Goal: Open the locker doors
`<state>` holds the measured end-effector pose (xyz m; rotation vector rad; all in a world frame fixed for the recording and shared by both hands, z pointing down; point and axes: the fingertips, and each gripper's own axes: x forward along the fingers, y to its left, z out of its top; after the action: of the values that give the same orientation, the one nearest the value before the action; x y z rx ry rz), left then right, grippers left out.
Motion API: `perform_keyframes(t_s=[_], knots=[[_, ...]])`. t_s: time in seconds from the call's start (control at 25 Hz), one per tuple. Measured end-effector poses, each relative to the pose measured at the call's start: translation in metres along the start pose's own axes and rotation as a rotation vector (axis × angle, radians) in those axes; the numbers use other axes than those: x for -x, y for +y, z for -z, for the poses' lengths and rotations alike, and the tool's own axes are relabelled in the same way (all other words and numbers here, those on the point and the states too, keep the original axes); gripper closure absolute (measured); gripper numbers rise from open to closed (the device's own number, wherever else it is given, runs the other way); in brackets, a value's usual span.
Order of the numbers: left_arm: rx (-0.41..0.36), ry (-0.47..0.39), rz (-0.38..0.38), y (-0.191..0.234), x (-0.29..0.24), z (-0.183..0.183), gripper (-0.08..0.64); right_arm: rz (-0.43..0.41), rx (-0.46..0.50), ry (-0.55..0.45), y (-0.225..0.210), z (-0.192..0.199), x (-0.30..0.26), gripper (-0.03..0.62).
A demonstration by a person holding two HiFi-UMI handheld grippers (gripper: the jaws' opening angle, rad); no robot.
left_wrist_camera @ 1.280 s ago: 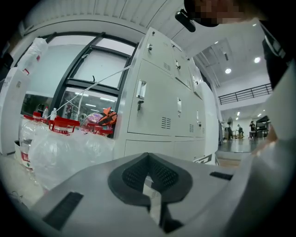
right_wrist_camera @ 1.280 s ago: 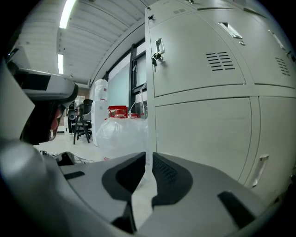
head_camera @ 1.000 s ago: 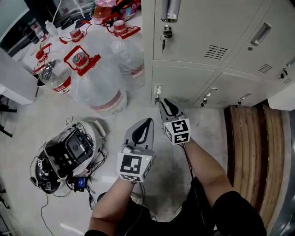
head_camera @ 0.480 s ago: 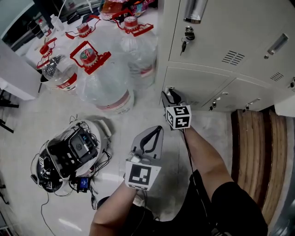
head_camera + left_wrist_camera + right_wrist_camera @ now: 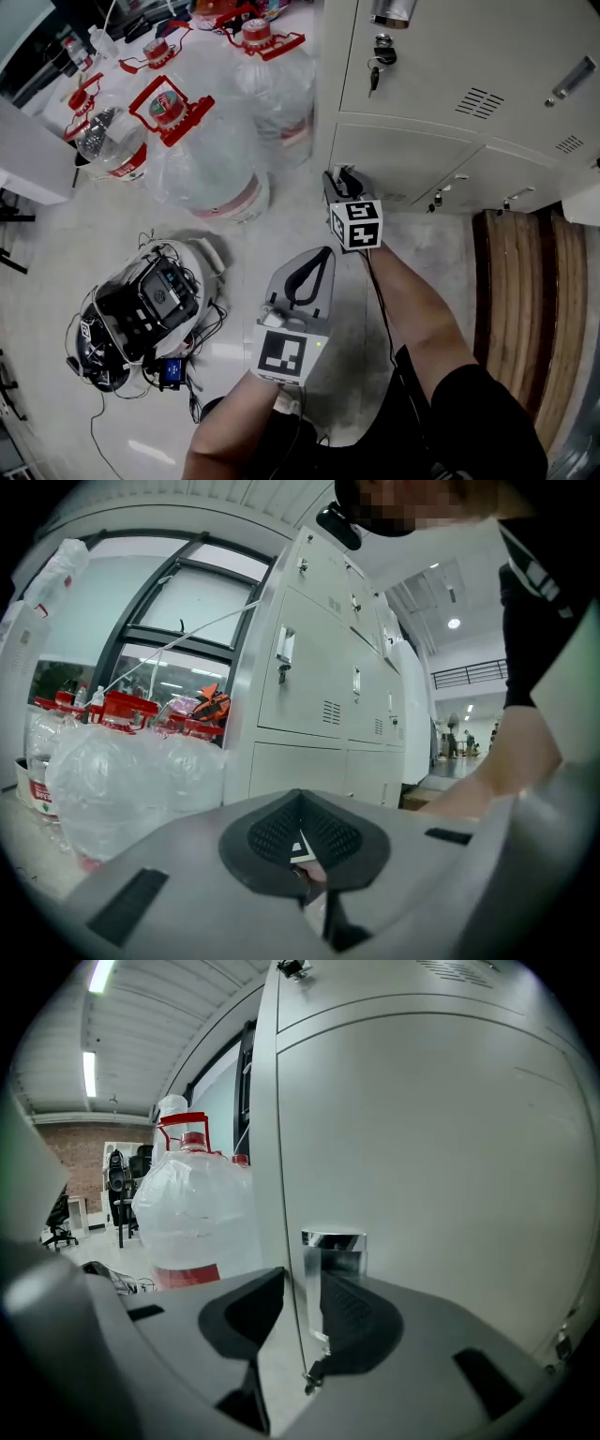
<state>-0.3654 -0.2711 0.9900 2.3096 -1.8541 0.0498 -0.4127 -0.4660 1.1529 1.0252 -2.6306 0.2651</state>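
At the lowest door (image 5: 441, 1147), the right gripper (image 5: 302, 1312) has its fingers apart, just closing around the handle (image 5: 330, 1246). Seat it deep, clamp, then pull outward. The left gripper (image 5: 302, 846) is closed and empty.

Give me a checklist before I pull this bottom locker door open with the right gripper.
1. Handle between the jaws of the right gripper: ok. The jaws have just been closing around it.
2. Pads clamped on the handle: not ok, a gap shows on one side.
3. Bottom locker door unlocked: cannot tell. A small piece hangs below the handle.
4. Left gripper clear of the door: ok, it is shut, back from the lockers.
5. Water bottles out of the door's way: ok, they stand left of the locker.
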Motion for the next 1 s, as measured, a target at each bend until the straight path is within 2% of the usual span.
perform_keyframes(t_s=[0.28, 0.64, 0.84, 1.0], knots=[[-0.01, 0.002, 0.023, -0.007, 0.0, 0.005, 0.561, 0.02, 0.004, 0.024, -0.001, 0.003, 0.004, 0.499], [-0.031, -0.017, 0.035, -0.012, 0.004, 0.004, 0.561, 0.009, 0.031, 0.028, 0.006, 0.009, 0.021, 0.497], [-0.046, -0.017, 0.025, -0.009, -0.001, 0.005, 0.561, -0.025, 0.057, 0.026, 0.014, 0.015, 0.036, 0.497], [-0.003, -0.025, 0.007, -0.004, -0.005, 0.005, 0.561, -0.075, 0.098, 0.03, 0.02, 0.022, 0.052, 0.495]])
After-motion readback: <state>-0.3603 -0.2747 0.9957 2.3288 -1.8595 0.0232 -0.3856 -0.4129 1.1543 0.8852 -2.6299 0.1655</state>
